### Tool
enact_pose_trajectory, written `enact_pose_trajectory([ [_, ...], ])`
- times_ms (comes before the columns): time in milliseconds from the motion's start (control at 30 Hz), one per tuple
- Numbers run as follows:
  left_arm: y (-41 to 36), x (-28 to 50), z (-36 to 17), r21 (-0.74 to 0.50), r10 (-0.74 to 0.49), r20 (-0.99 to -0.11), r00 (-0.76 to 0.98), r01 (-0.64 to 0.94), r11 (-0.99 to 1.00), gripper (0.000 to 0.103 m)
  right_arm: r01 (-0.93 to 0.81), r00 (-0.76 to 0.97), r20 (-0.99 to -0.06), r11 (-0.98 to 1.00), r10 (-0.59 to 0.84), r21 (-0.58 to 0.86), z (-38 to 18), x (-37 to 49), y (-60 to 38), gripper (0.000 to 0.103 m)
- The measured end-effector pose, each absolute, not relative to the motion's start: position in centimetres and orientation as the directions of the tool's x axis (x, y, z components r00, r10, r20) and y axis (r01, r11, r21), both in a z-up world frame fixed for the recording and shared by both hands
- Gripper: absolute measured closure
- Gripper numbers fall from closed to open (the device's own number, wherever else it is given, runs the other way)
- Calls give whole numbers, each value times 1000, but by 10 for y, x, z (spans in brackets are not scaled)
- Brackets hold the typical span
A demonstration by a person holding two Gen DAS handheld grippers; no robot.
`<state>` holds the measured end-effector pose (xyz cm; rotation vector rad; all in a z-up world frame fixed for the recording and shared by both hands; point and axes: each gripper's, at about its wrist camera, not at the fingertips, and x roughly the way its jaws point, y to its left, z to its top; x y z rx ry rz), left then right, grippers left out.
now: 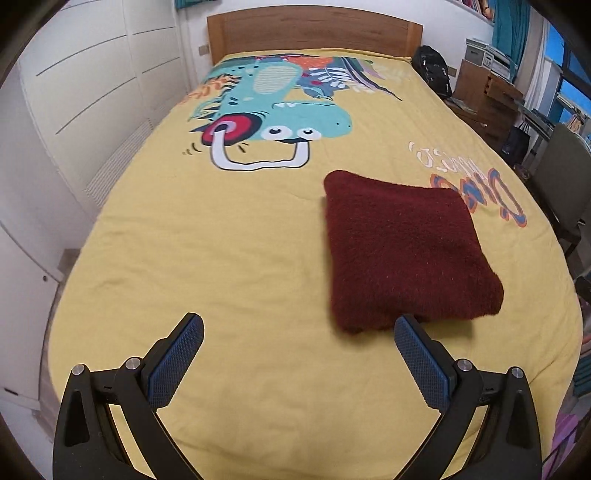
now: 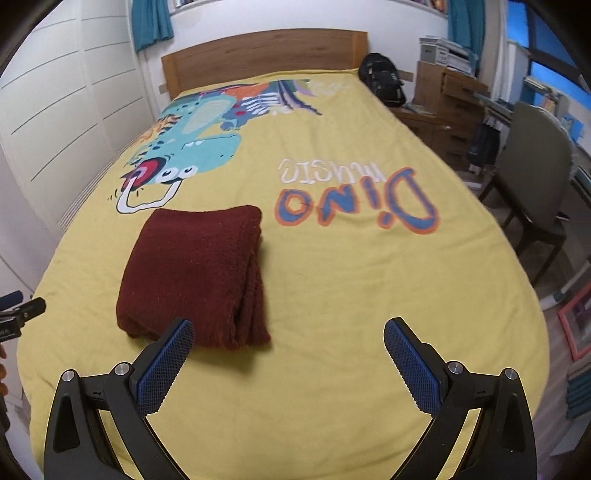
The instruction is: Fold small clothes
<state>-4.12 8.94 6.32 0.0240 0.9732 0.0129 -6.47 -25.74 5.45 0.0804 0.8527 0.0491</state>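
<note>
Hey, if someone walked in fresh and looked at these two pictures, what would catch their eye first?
First, the dark red fuzzy garment, folded into a thick square on the yellow bedspread, near the foot of the bed. Next, the big teal cartoon dinosaur print toward the wooden headboard. Both the left gripper and the right gripper hang open, just short of the garment, holding nothing.

Left gripper (image 1: 298, 328) and right gripper (image 2: 289, 331) both gape wide, empty.
</note>
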Motion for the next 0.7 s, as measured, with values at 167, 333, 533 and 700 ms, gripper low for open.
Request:
enact_pose_trajectory([
  [167,90,-59,64,26,20,-834,552,2,1000,1,3,643,-764,998,48,65,55,-92,-261,1],
  [333,87,-67,62,22,12,-838,546,13,1000,1,13,635,-772,998,35,56,54,-105,-264,1],
  [533,88,-70,62,21,7,-839,544,20,1000,1,19,637,-771,999,26,49,57,-115,-263,1],
  [700,90,-74,63,17,6,-836,548,16,1000,1,17,639,-769,999,19,39,60,-115,-261,1],
])
